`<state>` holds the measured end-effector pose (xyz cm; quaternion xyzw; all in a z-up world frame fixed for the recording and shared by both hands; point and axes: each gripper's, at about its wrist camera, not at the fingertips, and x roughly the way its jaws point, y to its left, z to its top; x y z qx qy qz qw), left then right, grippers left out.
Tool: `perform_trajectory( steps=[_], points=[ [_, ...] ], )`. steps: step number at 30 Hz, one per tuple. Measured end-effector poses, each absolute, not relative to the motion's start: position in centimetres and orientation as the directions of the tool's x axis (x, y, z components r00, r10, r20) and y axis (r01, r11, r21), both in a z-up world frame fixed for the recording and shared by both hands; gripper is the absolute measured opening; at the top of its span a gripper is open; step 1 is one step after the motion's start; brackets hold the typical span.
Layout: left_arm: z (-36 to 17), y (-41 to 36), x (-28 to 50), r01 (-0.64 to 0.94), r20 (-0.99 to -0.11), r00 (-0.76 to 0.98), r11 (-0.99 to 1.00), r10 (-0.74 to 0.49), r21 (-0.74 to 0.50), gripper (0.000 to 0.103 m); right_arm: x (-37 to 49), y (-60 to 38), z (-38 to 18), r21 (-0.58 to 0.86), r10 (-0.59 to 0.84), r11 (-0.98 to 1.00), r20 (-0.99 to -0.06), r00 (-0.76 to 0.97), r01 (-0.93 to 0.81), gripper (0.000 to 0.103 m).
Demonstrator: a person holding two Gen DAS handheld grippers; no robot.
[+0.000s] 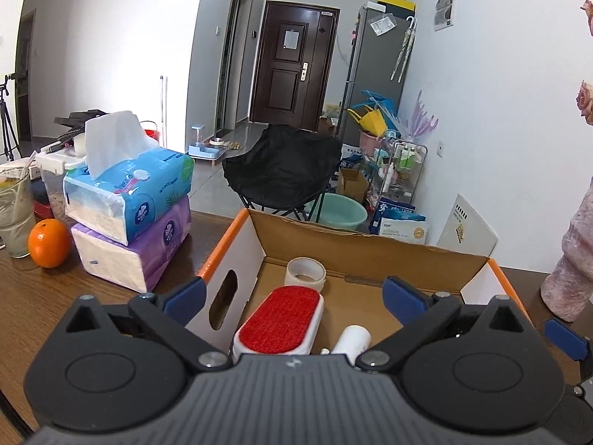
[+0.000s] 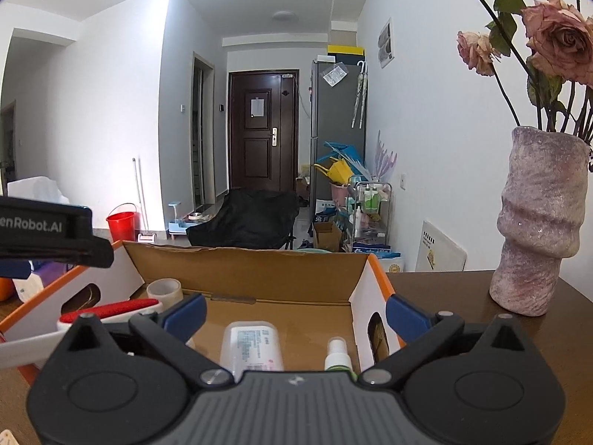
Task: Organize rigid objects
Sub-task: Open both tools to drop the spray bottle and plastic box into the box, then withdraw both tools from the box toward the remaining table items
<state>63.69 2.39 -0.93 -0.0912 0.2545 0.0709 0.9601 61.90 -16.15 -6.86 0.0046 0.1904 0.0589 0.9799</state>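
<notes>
An open cardboard box (image 1: 333, 244) with orange-edged white sides stands on the brown table; it also shows in the right wrist view (image 2: 259, 270). Inside lie a red-faced lint brush (image 1: 281, 320), a roll of clear tape (image 1: 305, 274), a white tube (image 1: 352, 339), a white flat bottle (image 2: 252, 345) and a small green spray bottle (image 2: 338, 356). The brush (image 2: 111, 307) and tape (image 2: 165, 291) also show in the right wrist view. My left gripper (image 1: 292, 293) hangs open and empty over the box. My right gripper (image 2: 296, 309) is open and empty over the box's near right side.
Two stacked tissue packs (image 1: 129, 215), an orange (image 1: 49, 243) and a plastic cup (image 1: 15, 215) stand left of the box. A pink vase (image 2: 537, 222) with dried roses stands to the right. A black folding chair (image 1: 281, 167) is beyond the table.
</notes>
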Motion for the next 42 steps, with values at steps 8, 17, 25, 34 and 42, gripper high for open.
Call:
perform_trajectory(
  steps=[8,17,25,34,42],
  points=[
    [-0.5,2.1,62.8,-0.175,-0.484,0.87,0.977,0.095,-0.122,0.103,61.3,-16.1,-6.8,0.037,0.114,0.994,-0.356,0.927,-0.108,0.103],
    [-0.2,2.6,60.2,-0.187,-0.431,0.895,0.974,0.116,-0.125,0.103,58.8,-16.6,-6.3,0.048,0.119,0.993,-0.314,0.942,-0.109,0.103],
    [0.0,2.7,57.6,-0.176,-0.397,0.91,0.977,0.116,-0.118,0.103,56.1,-16.9,-6.1,0.037,0.098,0.995,-0.286,0.953,-0.092,0.103],
    [-0.1,3.0,53.8,-0.182,-0.393,0.911,0.978,0.129,-0.1,0.103,52.5,-17.1,-6.2,0.052,0.09,0.996,-0.297,0.951,-0.079,0.103],
    [-0.3,4.1,50.0,-0.215,-0.383,0.909,0.972,0.165,-0.09,0.103,48.6,-16.6,-6.5,0.049,0.101,0.995,-0.302,0.948,-0.09,0.103]
  ],
)
